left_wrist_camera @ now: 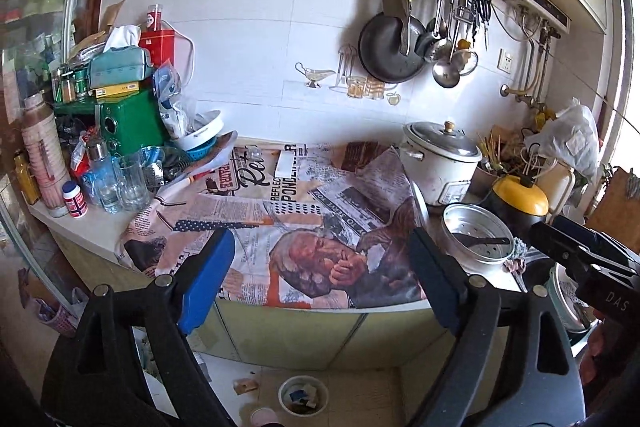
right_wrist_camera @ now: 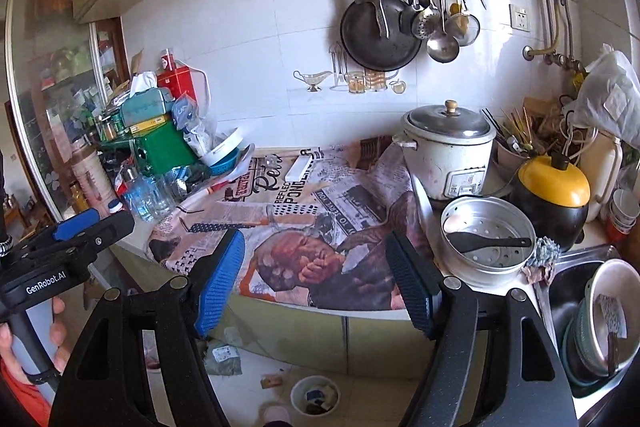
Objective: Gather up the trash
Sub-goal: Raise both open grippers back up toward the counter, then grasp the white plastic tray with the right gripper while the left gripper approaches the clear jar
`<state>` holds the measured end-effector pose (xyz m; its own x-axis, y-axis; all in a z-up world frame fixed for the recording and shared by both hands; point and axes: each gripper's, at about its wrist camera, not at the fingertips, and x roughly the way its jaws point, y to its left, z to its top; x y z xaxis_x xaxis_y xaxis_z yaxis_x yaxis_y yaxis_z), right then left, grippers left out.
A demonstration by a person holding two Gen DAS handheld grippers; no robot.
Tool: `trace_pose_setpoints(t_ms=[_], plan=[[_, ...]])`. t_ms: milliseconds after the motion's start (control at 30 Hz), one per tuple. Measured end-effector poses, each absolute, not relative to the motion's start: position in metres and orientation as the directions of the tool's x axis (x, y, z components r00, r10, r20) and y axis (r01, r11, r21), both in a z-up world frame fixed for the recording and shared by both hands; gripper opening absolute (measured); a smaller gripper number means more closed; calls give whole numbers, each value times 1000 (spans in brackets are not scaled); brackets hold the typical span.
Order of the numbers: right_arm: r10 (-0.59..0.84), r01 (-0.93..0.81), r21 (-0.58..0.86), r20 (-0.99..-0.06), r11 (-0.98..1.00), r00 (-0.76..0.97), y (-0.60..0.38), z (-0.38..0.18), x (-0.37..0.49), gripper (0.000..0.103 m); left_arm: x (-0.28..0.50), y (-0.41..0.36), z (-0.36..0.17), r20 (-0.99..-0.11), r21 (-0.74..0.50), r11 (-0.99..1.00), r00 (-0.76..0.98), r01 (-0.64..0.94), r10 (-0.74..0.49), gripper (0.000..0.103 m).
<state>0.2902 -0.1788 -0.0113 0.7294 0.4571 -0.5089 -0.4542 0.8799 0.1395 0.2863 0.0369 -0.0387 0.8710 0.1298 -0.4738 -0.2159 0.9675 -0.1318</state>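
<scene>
Small bin (left_wrist_camera: 303, 395) with scraps inside, on the floor at bottom centre below the counter (left_wrist_camera: 280, 227); left gripper (left_wrist_camera: 326, 279) and right gripper (right_wrist_camera: 316, 283) above it, both spread wide, nothing between their pads.

One rice cooker (right_wrist_camera: 448, 151) stands beyond the right-hand fingers (right_wrist_camera: 412, 283), and one perforated steamer pot (right_wrist_camera: 486, 239) sits just right of them with one black spatula (right_wrist_camera: 488, 242) inside. One yellow-lidded pot (right_wrist_camera: 554, 199) stands further right. One small bin (right_wrist_camera: 315, 395) sits on the floor, below and between the fingers. Two clear glass mugs (left_wrist_camera: 120, 183) stand beyond and left of the left-hand fingers (left_wrist_camera: 208, 279), by one green box (left_wrist_camera: 128, 125). One dark pan (left_wrist_camera: 390, 51) hangs far beyond.
</scene>
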Motion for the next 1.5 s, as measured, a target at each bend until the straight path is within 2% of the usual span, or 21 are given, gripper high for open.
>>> trace_pose_setpoints(t_ms=[300,600,900,1200,1500], plan=[[438,-433,137,-509,891,741,-123,-17,358,70,372,107,-43,-474,-138,969,872,-206,118,88],[429,-410,163,-542,898,723,-47,-17,437,70,456,193,-34,-493,-137,979,867,-154,67,88],[429,-421,162,-595,892,680,11,-38,500,70,508,243,-54,-523,-147,973,849,-180,78,88],[468,-490,168,-657,855,591,54,-81,578,70,565,267,-87,-592,-148,946,792,-290,150,88],[425,-500,176,-788,848,445,98,-179,693,70,639,278,-132,-659,-117,896,708,-429,253,88]])
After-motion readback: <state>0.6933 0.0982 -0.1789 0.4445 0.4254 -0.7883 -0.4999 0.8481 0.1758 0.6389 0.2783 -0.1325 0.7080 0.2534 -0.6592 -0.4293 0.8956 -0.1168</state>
